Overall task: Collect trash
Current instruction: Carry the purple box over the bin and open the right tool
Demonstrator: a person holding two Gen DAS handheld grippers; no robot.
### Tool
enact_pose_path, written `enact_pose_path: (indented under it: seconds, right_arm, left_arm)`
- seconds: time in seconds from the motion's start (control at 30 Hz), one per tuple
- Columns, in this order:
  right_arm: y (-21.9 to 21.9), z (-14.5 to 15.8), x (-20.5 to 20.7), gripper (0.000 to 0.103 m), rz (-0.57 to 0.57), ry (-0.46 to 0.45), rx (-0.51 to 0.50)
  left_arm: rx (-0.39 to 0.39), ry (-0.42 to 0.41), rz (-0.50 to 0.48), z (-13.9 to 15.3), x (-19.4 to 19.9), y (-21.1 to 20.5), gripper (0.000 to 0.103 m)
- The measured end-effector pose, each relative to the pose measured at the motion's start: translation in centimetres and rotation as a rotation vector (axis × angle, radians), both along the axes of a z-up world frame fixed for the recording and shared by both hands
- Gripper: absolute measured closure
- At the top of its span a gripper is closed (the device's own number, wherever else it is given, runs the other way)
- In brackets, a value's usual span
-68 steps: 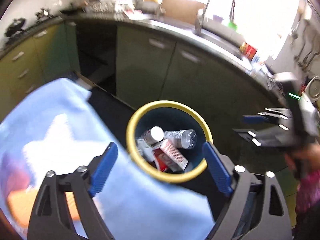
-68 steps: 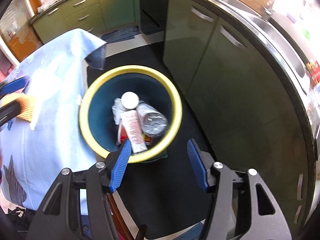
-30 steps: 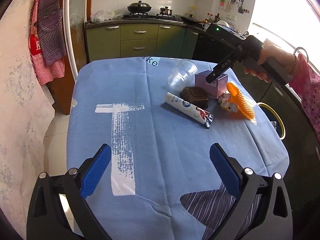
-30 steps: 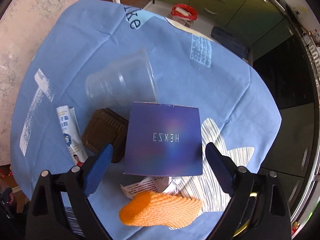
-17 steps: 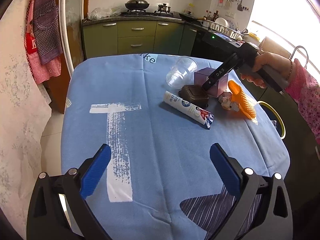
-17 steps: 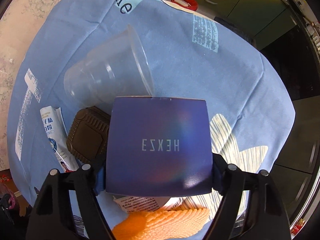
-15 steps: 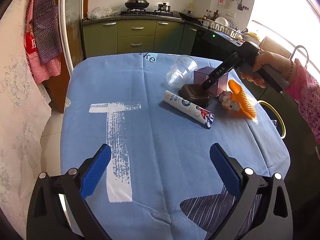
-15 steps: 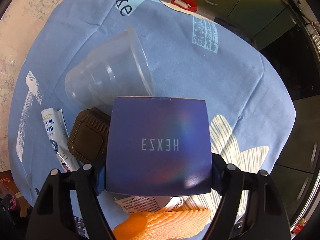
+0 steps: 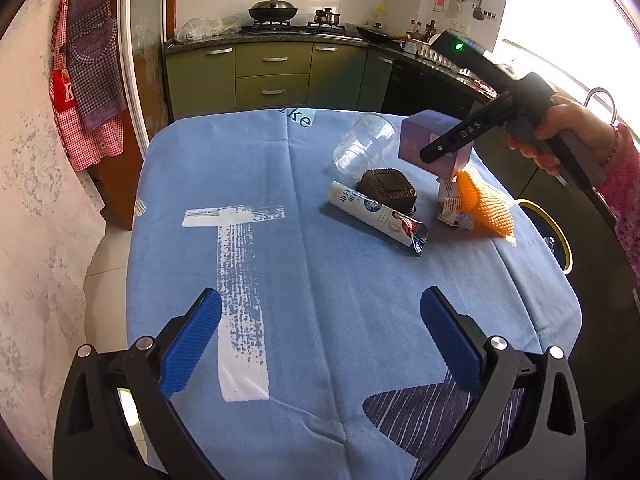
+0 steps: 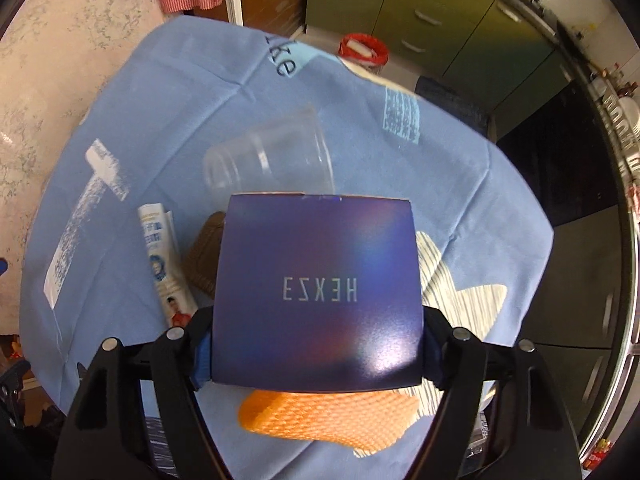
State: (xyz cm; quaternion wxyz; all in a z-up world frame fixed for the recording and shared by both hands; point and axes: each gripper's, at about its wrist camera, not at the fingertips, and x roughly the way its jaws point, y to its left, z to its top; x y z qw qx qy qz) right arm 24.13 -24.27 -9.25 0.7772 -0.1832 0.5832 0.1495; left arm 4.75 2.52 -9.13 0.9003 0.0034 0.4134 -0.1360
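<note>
A purple box (image 10: pixel 316 292) marked HEXZE is clamped between the blue pads of my right gripper (image 10: pixel 316 350) and hangs a little above the blue tablecloth (image 9: pixel 240 152). In the left wrist view the purple box (image 9: pixel 424 140) sits in that gripper (image 9: pixel 440 148) at the table's far right. Under and around it lie a clear plastic cup (image 9: pixel 364 146), a brown ribbed lid (image 9: pixel 387 186), a long white wrapper (image 9: pixel 376 218), a crumpled packet (image 9: pixel 454 210) and an orange foam net (image 9: pixel 484 208). My left gripper (image 9: pixel 320 300) stands open over the near cloth, holding nothing.
The yellow-rimmed bin (image 9: pixel 560 236) stands on the floor past the table's right edge, beside a person's hand and pink sleeve (image 9: pixel 624 184). Green kitchen cabinets (image 9: pixel 272 76) line the back wall. A red bowl (image 10: pixel 362 50) sits on the floor beyond the table.
My right gripper came down around the purple box, closed on its sides and lifted it off the cloth. My left gripper stayed where it was.
</note>
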Motion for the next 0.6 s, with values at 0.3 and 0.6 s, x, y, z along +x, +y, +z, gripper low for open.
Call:
enact_pose_path:
  seconds: [0.3, 0.6]
  right_arm:
    - [-2.0, 3.7, -6.1, 0.03, 0.004, -0.13, 0.0]
    - [-6.9, 4.3, -9.9, 0.03, -0.052, -0.181, -0.005]
  left_arm:
    - [0.013, -0.023, -0.033, 0.8, -0.8, -1.7, 0.005]
    - [0.039, -0.054, -0.096, 2.0, -1.4, -5.4, 0.005]
